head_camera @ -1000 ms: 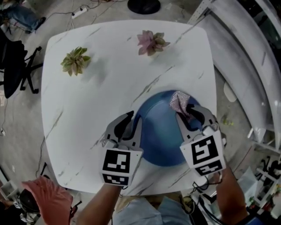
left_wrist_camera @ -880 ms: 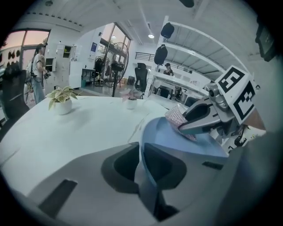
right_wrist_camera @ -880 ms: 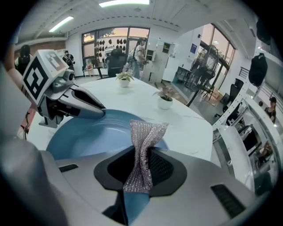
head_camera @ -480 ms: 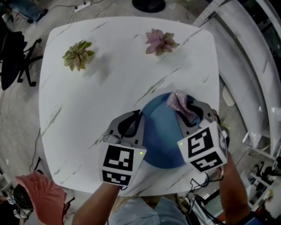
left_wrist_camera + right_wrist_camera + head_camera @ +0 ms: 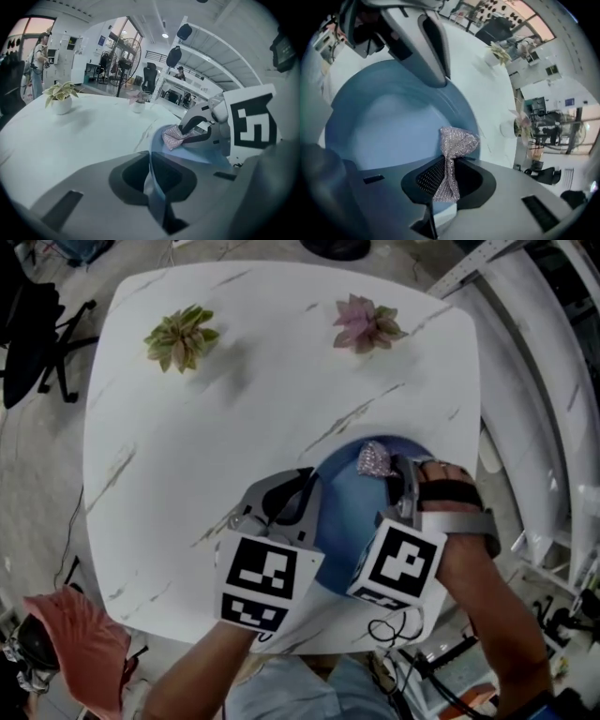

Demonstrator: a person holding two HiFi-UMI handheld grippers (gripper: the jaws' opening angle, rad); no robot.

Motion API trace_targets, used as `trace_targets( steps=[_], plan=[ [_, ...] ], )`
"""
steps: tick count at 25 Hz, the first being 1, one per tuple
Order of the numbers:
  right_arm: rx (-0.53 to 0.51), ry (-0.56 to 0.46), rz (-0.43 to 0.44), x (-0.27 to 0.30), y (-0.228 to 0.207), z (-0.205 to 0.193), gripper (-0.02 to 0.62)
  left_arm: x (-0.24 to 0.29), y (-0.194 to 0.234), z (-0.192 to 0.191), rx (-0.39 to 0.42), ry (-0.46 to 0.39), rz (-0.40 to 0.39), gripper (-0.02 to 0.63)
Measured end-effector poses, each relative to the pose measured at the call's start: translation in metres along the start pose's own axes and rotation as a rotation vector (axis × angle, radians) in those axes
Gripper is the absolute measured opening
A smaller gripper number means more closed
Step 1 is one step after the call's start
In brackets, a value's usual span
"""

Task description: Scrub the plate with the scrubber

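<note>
My left gripper (image 5: 298,495) pinches plate (image 5: 349,526) rim near table's (image 5: 187,446) right edge; right gripper (image 5: 398,474), clamping scrubber (image 5: 374,460), has rolled inward: scrubbing underway.

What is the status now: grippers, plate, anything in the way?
Left gripper shut on plate rim. Right gripper shut on scrubber, over plate's far edge. Two potted plants far off, nothing in the way.

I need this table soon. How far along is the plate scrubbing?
Done: the left gripper is clamped on the rim of the blue plate, and the right gripper pinches the scrubber. In hand: the scrubber sits at the plate's far rim. Left: the scrubbing itself; nothing shows how much is already clean.
</note>
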State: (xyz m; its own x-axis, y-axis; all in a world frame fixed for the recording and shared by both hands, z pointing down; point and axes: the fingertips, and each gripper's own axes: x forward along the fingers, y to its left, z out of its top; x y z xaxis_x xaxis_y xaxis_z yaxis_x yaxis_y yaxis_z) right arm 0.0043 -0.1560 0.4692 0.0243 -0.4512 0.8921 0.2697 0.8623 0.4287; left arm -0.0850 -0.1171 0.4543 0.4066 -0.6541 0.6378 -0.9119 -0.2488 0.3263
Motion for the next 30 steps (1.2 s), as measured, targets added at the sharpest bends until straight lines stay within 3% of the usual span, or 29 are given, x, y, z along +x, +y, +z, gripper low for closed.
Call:
trace_targets(
  steps=[4,9,12,23,30],
  plan=[
    [-0.178,-0.011,-0.074,-0.003,0.005,0.028,0.078,0.001,0.000,0.000,-0.008,0.011,-0.014,0.020],
    [-0.480,0.000,-0.146,-0.015,0.021,0.049,0.077,0.001,0.001,0.000,-0.004,0.020,-0.025,0.020],
    [-0.573,-0.001,-0.192,-0.020,0.029,0.056,0.077,0.002,0.001,0.001,-0.006,0.027,-0.036,0.018],
    [-0.600,-0.034,-0.187,-0.030,0.058,0.054,0.077,0.002,0.003,0.001,-0.052,0.032,-0.057,0.017],
    [-0.680,-0.139,-0.199,-0.049,0.092,0.074,0.075,0.003,0.003,0.000,-0.068,0.054,-0.066,0.017]
  ],
)
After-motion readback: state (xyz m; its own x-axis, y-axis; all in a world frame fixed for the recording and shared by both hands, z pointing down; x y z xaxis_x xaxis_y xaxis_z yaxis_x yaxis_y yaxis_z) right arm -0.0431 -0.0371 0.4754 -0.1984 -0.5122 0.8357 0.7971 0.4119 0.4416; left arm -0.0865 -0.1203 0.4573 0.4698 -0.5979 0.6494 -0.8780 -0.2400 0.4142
